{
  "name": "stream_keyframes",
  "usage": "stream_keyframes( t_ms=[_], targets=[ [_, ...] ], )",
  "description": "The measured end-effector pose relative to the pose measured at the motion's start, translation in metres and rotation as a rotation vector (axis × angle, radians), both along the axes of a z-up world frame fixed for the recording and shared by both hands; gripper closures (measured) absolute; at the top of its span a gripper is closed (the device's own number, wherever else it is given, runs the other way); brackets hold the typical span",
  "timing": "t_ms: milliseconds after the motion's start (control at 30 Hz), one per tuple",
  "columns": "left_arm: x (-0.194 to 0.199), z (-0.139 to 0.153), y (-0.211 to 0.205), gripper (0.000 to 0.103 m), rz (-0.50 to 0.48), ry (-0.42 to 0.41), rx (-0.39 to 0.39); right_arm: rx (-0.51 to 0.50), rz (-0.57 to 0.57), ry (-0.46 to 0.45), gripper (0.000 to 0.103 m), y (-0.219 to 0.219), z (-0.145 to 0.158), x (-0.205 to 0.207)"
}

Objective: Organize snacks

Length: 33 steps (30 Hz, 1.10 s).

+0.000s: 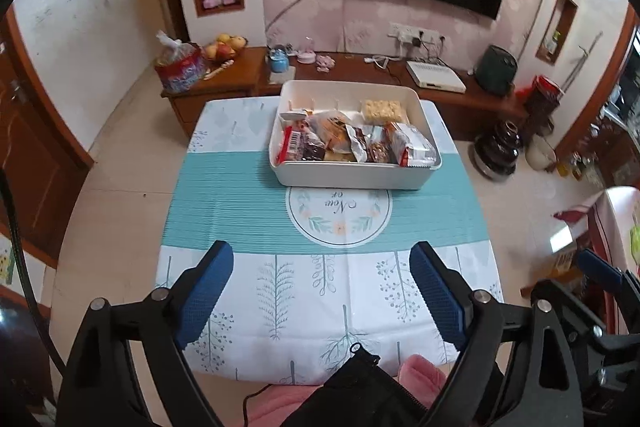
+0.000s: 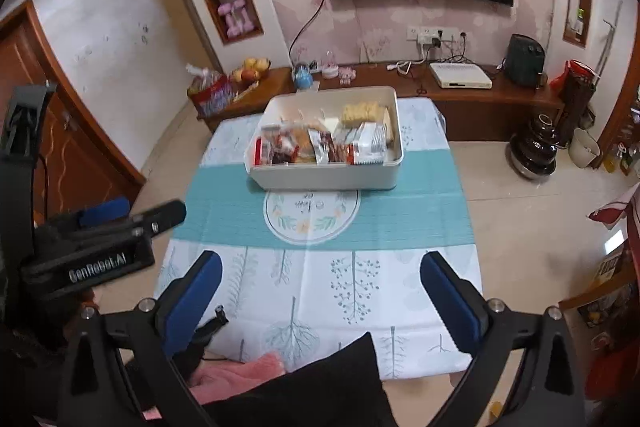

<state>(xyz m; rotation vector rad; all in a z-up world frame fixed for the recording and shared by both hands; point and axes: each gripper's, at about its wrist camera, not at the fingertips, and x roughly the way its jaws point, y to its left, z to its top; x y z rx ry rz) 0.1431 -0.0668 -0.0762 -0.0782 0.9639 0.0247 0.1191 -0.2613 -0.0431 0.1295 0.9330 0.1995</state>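
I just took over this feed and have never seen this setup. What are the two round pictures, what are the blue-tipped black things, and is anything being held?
No robot arm here: a person holds a hand gripper in each hand, each with a fisheye camera looking along its fingers. One picture is from the left gripper, the other from the right gripper. The blue pads are the fingers. Both grippers are open and hold nothing. Ahead is a table with a teal-and-white tablecloth; on it stands a white bin filled with packaged snacks. No loose snacks show on the cloth.

Soft even indoor light; strong fisheye bending, dark corners; slight blur.
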Motion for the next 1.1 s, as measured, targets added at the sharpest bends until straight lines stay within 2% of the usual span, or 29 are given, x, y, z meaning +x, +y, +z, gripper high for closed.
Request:
stream_keyframes(
  t_ms=[200, 233, 300, 467, 1100],
  targets=[
    [-0.014, 0.005, 0.003, 0.013, 0.074, -0.050, 0.052, -0.008, 0.005, -0.032, 0.000, 0.008, 0.000, -0.006],
    [-0.016, 0.006, 0.004, 0.006, 0.084, -0.051, 0.063, -0.016, 0.010, -0.026, 0.000, 0.010, -0.002, -0.006],
    [-0.019, 0.007, 0.006, 0.001, 0.109, -0.055, 0.077, -0.032, 0.012, -0.015, 0.000, 0.013, -0.004, -0.006],
    [-0.026, 0.009, 0.014, 0.001, 0.159, -0.075, 0.101, -0.042, 0.015, -0.024, 0.000, 0.017, -0.005, -0.007],
    [-0.024, 0.004, 0.002, 0.001, 0.092, -0.068, 0.122, -0.051, 0.003, 0.016, 0.000, 0.020, -0.013, -0.011]
  ],
)
